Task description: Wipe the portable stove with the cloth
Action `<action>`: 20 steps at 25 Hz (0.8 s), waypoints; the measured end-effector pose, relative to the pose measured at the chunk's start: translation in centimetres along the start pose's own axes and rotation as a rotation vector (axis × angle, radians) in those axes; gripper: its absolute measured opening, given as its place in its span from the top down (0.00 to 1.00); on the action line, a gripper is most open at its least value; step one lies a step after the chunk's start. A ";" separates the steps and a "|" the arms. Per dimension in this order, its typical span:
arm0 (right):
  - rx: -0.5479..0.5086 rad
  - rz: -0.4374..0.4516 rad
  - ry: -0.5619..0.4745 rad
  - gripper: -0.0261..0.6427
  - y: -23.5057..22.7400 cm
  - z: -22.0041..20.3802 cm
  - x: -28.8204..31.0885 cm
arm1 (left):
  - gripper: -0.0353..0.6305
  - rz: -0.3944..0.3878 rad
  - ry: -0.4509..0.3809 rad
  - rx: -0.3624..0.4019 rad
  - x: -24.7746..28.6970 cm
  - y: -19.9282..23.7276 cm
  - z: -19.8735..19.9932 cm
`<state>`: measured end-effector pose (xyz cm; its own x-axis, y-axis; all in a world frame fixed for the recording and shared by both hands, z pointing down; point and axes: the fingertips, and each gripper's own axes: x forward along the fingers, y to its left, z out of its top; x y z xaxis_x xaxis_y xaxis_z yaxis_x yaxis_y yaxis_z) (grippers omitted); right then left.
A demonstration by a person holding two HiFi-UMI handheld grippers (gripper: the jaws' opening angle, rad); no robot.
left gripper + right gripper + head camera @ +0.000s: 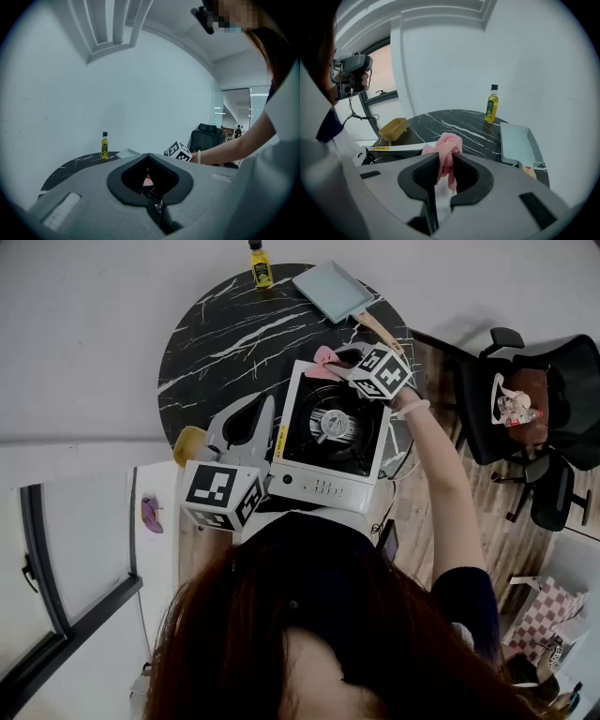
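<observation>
We see a round black marble-veined table [216, 324] at upper centre. A small yellow oil bottle [261, 266] stands at its top edge, with a pale blue rectangular pan with a wooden handle [333, 292] near its right. A shallow tan dish [187, 442] sits at the table's lower left, and a black office chair [553, 381] stands far right.

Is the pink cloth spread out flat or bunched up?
Bunched up: the right gripper view shows the pink cloth crumpled in a wad, pinched between the jaws of the right gripper.
</observation>
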<state>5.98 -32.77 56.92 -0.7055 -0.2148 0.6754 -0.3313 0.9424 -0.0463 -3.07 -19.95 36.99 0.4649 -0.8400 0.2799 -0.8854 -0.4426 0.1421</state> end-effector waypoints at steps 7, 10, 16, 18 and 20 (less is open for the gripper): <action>0.029 -0.006 -0.108 0.85 0.1 2.2 -1.5 | 0.93 -0.018 -0.002 0.008 0.3 -0.8 0.0; 0.024 -0.020 -0.120 0.85 -0.1 2.3 -2.2 | 0.93 -0.028 -0.003 0.015 0.4 -1.3 0.2; 0.008 -0.045 -0.062 0.85 -0.5 0.0 -2.5 | 0.93 -0.040 -0.002 0.024 0.5 -1.8 0.2; 0.010 -0.049 -0.041 0.85 -0.4 -1.0 -2.4 | 0.93 -0.042 0.000 0.026 0.5 -1.9 0.2; 0.013 -0.053 -0.022 0.85 -0.4 -1.9 -2.2 | 0.93 -0.044 0.001 0.027 0.5 -2.0 0.3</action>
<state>8.87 -32.18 56.79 -0.7005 -0.2697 0.6607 -0.3763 0.9263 -0.0209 -1.09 -19.57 36.58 0.5030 -0.8194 0.2748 -0.8638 -0.4873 0.1281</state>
